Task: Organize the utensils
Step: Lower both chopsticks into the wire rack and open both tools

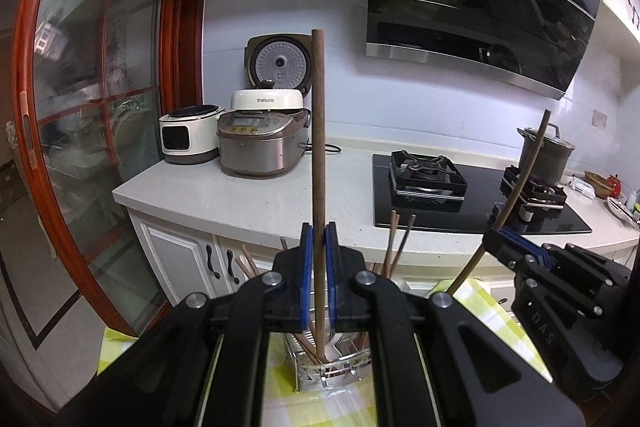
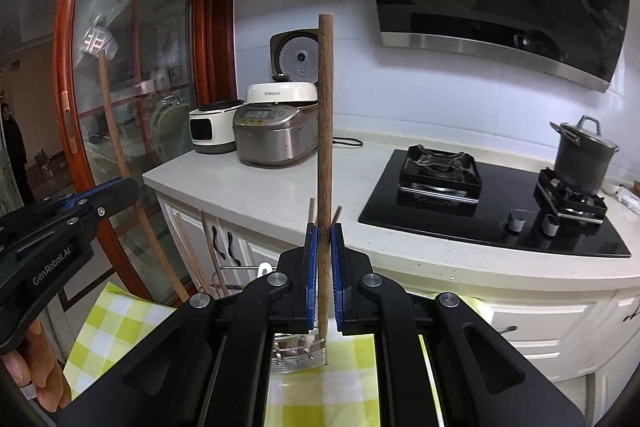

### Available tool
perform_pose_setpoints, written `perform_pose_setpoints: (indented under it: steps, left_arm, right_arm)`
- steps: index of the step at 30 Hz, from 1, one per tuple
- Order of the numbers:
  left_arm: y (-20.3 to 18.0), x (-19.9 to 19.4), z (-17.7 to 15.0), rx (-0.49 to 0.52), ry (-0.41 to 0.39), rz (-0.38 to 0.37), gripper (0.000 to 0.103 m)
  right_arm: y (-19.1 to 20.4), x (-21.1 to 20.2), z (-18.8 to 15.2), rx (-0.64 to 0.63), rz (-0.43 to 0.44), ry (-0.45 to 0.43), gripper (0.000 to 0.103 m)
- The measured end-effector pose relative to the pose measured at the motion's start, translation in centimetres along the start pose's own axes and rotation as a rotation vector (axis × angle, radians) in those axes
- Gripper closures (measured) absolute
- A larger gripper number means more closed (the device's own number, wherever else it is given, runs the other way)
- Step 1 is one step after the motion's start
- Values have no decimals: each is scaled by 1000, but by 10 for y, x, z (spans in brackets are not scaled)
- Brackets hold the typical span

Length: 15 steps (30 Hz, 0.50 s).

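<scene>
Left wrist: chopstick [image 1: 318,155] between fingers [image 1: 306,279].

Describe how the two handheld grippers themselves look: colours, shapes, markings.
Both are matte black plastic tools. The left gripper and the right gripper each have two flat fingers lined with blue pads, driven by angular black linkage arms joined with round silver bolts. The left gripper's side carries white lettering reading GenRobot.AI. No cables or sleeves are visible.

Three cookers [image 1: 264,143], one pot [image 2: 584,157].
</scene>
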<state>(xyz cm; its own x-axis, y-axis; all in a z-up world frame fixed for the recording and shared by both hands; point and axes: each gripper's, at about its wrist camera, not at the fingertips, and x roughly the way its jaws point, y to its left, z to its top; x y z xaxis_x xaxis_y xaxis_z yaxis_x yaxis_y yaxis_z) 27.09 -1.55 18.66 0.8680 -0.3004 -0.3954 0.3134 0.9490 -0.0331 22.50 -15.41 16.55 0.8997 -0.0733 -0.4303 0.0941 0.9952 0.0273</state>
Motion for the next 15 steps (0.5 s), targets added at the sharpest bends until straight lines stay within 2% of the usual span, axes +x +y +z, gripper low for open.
perform_pose_setpoints:
  steps: [9,15]
  left_arm:
    - [12,30,-6,-19,16,-2,97]
    - [20,49,-18,-36,31,-5,97]
  right_arm:
    - [8,36,-2,8,23,-2,95]
    - [12,71,-19,20,52,40,95]
